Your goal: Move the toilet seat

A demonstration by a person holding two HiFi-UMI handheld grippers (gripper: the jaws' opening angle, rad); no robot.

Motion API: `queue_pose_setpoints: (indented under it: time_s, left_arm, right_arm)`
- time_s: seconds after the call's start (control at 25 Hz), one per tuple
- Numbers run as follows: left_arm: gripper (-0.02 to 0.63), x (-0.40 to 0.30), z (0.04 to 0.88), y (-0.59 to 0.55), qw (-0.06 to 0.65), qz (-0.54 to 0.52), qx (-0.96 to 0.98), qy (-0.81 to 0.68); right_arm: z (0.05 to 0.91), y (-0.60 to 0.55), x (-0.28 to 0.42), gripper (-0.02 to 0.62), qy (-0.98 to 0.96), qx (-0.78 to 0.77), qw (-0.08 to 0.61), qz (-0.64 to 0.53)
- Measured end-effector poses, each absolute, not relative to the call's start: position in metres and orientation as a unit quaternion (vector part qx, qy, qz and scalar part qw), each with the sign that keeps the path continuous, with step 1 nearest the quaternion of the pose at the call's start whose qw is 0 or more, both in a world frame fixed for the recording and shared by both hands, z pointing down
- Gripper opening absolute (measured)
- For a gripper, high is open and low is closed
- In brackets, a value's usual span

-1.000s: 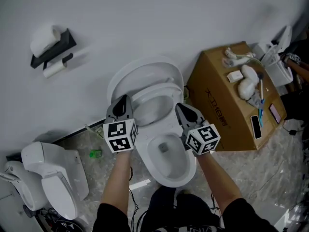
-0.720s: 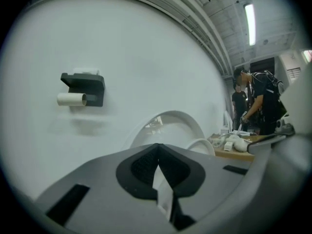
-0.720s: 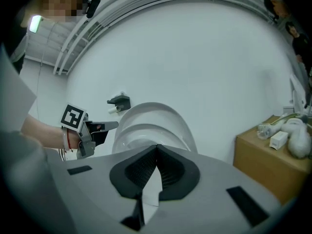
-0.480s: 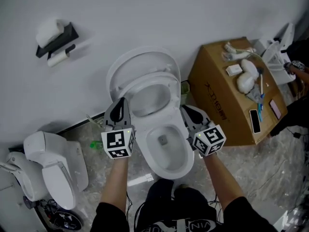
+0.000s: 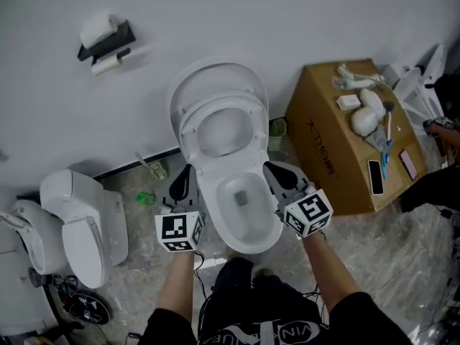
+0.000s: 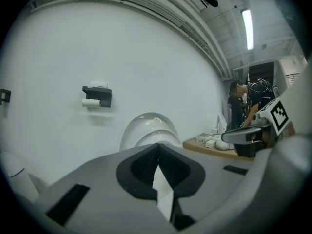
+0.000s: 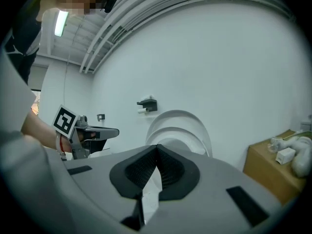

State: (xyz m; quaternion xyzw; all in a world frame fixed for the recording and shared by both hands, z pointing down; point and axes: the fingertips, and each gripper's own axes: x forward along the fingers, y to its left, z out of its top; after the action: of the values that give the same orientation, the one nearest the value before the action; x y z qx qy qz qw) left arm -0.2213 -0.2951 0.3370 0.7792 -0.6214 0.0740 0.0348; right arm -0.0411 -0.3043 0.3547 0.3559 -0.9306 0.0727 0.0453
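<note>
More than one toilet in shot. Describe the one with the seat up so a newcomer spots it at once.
Against the white wall, the toilet stands mid-frame beside the cardboard box. Unlike the closed toilet on the far side, its seat and lid are raised, bowl open.

Toilet (image 5: pixel 228 165): set against wall (image 5: pixel 287 20); box (image 5: pixel 323 157) placed right, second toilet (image 5: pixel 79 225) left, roll holder (image 5: pixel 108 40) mounted above-left.

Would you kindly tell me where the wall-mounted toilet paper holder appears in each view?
Head view: the toilet paper holder is upper left.
Left gripper view: holder left of centre.
Right gripper view: holder near centre.
Shared landmark: the raised toilet lid, lower right of it in all three.
</note>
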Motion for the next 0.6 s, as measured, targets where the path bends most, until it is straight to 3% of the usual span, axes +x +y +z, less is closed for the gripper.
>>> queue_pose_setpoints:
  time_s: [0.6]
  left_arm:
    - [0.002,-0.17,0.319,-0.155,0.025,0.06,0.777,-0.626]
  right_arm:
    - [0.322,-0.188,0.003,0.009,-0.944,0.326,0.035,0.045]
